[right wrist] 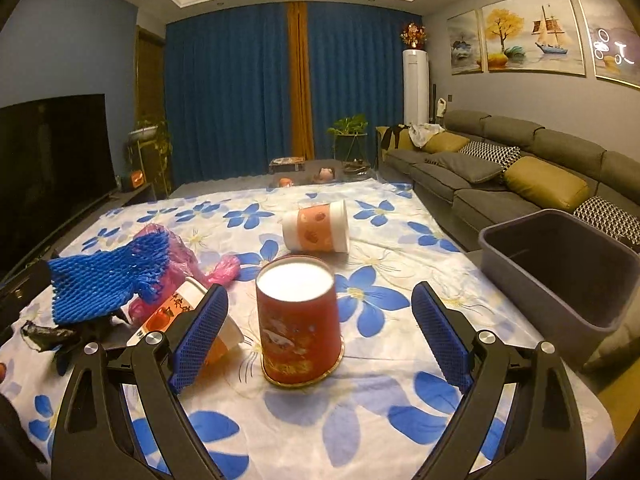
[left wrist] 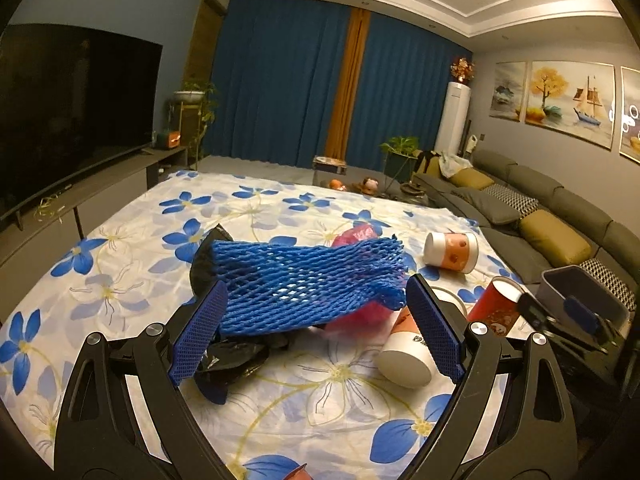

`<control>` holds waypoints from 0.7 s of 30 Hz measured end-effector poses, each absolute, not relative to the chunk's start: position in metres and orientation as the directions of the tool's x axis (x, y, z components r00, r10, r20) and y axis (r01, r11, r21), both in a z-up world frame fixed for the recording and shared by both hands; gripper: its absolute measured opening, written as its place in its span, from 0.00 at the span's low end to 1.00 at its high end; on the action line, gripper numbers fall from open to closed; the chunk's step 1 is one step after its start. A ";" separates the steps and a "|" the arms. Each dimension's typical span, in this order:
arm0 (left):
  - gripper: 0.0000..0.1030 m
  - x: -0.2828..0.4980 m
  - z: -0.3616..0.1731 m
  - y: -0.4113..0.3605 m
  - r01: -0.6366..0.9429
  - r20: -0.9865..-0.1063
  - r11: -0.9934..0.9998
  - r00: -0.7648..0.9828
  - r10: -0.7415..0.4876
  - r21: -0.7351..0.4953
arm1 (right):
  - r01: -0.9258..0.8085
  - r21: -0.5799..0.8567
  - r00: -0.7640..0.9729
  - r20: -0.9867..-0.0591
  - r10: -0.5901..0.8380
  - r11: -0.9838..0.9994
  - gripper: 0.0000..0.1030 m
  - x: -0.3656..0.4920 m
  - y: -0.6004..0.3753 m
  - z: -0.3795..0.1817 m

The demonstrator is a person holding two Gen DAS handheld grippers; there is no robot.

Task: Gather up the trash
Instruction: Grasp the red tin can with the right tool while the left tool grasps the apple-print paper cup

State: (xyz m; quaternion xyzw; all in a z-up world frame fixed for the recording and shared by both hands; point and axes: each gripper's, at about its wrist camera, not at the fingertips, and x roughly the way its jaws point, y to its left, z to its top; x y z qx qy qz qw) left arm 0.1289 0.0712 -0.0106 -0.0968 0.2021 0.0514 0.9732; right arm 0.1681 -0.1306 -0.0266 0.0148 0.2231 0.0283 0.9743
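The blue foam net (left wrist: 304,284) lay on the flowered cloth (left wrist: 132,248) with its long axis running left to right across the left wrist view, draped over a black bag (left wrist: 232,356) and a pink bag (left wrist: 360,236). It sat just ahead of the left gripper (left wrist: 316,332), whose jaws stood wide with no pad pressing on it. The red cup (right wrist: 298,316) stood upside down, axis vertical, white base upward, between the fingers of the right gripper (right wrist: 320,340) and clear of both; those jaws also stood wide. An orange cup (right wrist: 188,320) lay on its side beside the right gripper's left finger, pointing toward the foam net. A second orange cup (right wrist: 316,228) lay on its side farther off. The grey bin (right wrist: 560,272) stood at the cloth's right edge; nothing could be seen inside it.
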 end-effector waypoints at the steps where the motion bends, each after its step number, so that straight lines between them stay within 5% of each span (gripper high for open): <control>1: 0.86 0.130 -0.011 0.071 -0.139 -0.403 0.976 0.913 0.062 -0.167 | -0.047 0.039 0.895 -0.441 0.060 0.998 0.87 0.173 -0.128 -0.028; 10: 0.86 0.135 -0.017 0.076 -0.135 -0.409 0.974 0.911 0.052 -0.179 | -0.055 0.056 0.867 -0.493 0.075 0.997 0.78 0.197 -0.123 -0.039; 16: 0.86 0.137 -0.021 0.066 -0.085 -0.418 0.982 0.909 0.007 -0.168 | -0.076 0.049 0.845 -0.527 0.090 0.996 0.53 0.206 -0.119 -0.043; 21: 0.86 0.141 -0.024 0.051 -0.013 -0.436 0.988 0.898 -0.055 -0.151 | -0.080 0.046 0.853 -0.514 0.093 0.996 0.53 0.200 -0.120 -0.042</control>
